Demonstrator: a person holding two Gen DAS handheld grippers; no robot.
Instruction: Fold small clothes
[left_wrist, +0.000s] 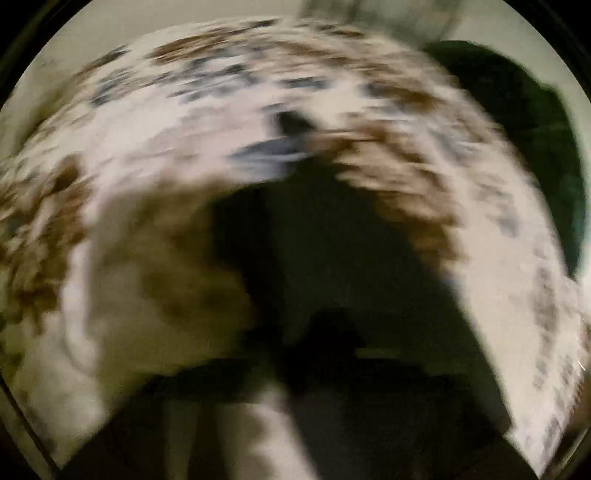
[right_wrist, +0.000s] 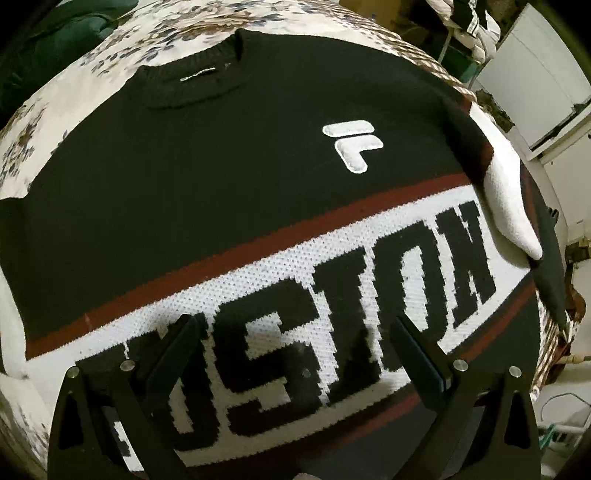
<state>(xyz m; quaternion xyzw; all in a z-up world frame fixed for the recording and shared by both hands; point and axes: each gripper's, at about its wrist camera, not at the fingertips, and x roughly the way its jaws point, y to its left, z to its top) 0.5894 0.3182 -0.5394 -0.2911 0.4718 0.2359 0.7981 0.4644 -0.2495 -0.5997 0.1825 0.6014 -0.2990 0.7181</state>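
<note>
A black knit sweater (right_wrist: 207, 162) lies flat on a floral bedspread (right_wrist: 173, 29), collar at the far side. It has a white F logo (right_wrist: 352, 144), a red stripe and a white band with black letters (right_wrist: 332, 280). One sleeve (right_wrist: 509, 206) is folded in at the right edge. My right gripper (right_wrist: 295, 328) is open just above the white band, its fingers (right_wrist: 417, 347) wide apart. The left wrist view is heavily blurred: a dark shape (left_wrist: 332, 295), which may be the sweater or the gripper, lies over the bedspread (left_wrist: 258, 92). The left fingers cannot be made out.
A dark green cushion (right_wrist: 55, 40) lies at the bed's far left and also shows in the left wrist view (left_wrist: 524, 122). White furniture (right_wrist: 535, 74) and hanging clothes (right_wrist: 469, 22) stand to the right of the bed. The bed edge drops off at the right.
</note>
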